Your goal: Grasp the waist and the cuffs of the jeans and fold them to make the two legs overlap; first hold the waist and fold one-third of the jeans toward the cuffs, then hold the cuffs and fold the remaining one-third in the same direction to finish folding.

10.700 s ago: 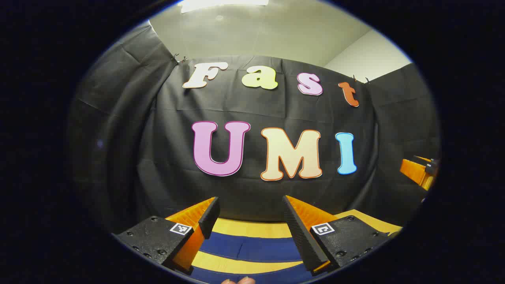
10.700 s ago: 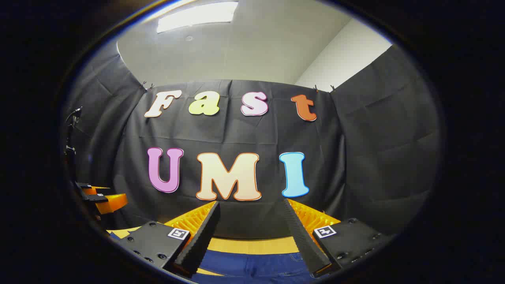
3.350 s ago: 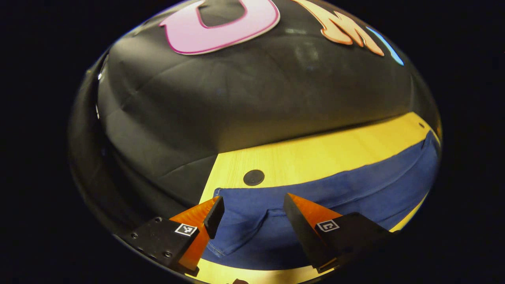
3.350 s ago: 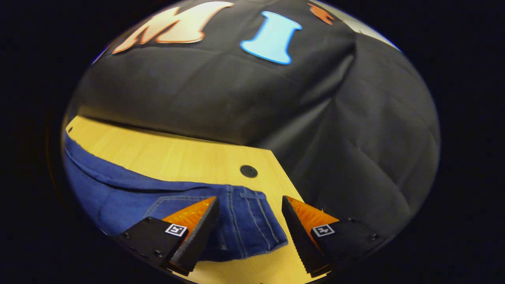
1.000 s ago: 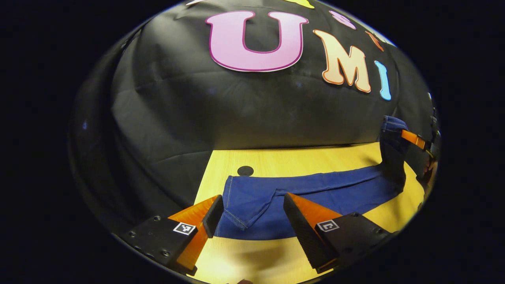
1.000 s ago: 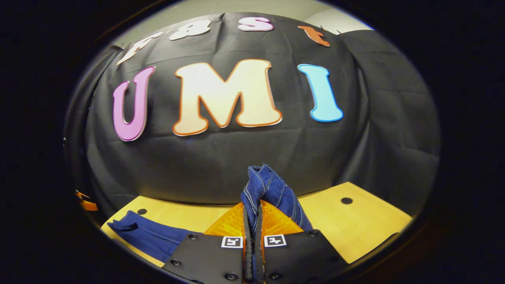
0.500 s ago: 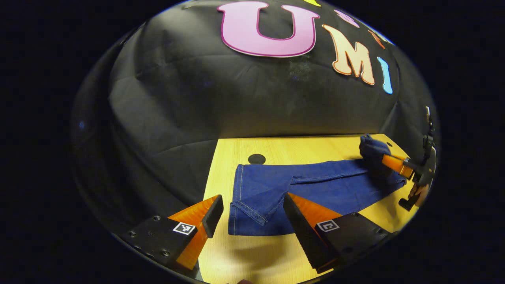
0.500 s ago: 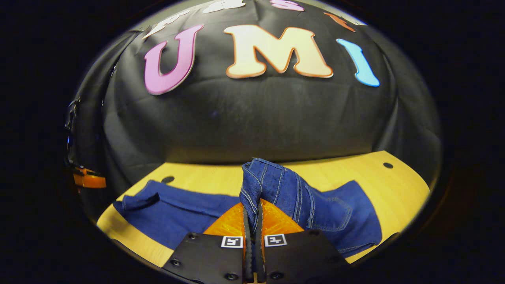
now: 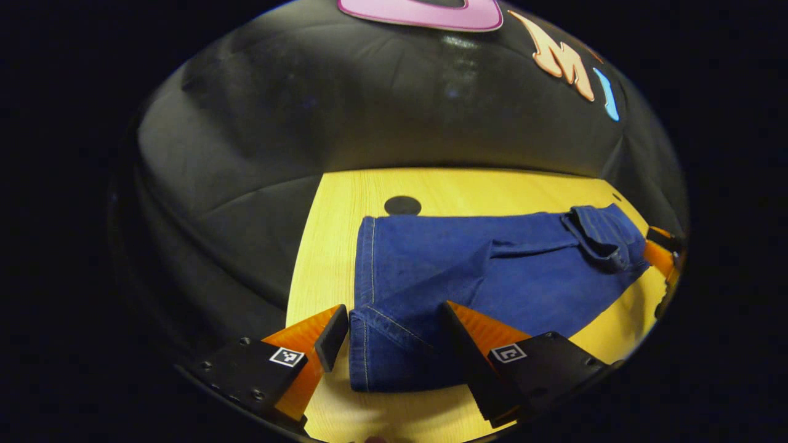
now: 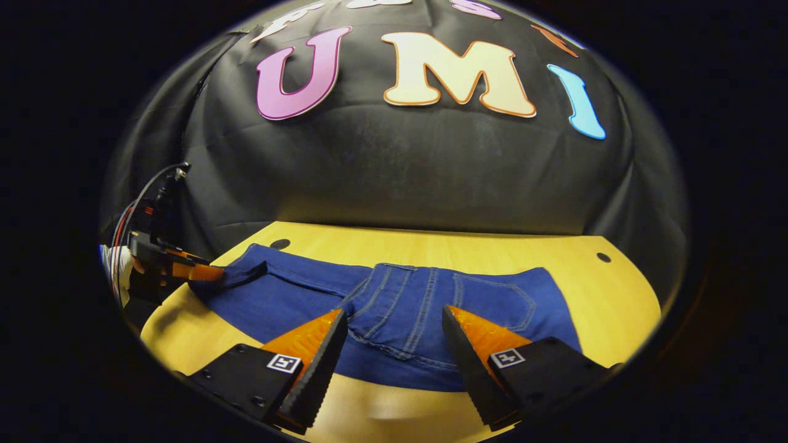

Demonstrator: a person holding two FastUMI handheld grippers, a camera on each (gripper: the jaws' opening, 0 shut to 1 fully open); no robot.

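Observation:
Blue jeans [image 9: 492, 277] lie along the yellow table [image 9: 345, 209], legs stacked. In the left gripper view the cuffs [image 9: 375, 351] rest between the spread fingers of my left gripper [image 9: 394, 335], which is open and not pressing on them. The waist part [image 10: 431, 301], seams and a pocket showing, lies folded flat over the legs. My right gripper [image 10: 392, 320] hovers open just in front of that folded edge, holding nothing. Far off on the left of the right gripper view, the left gripper [image 10: 191, 271] and a hand reach the cuff end [image 10: 246, 271].
Black cloth walls close the table at the back and at both ends. Round dark holes sit in the tabletop near the cuffs [image 9: 402, 205] and at the far right corner [image 10: 603, 257]. Bare wood runs behind the jeans and along the front edge [image 10: 381, 412].
The right gripper has laid the waist down on the legs and opened, letting it go. The left gripper has moved down and forward until the cuffs sit between its fingers.

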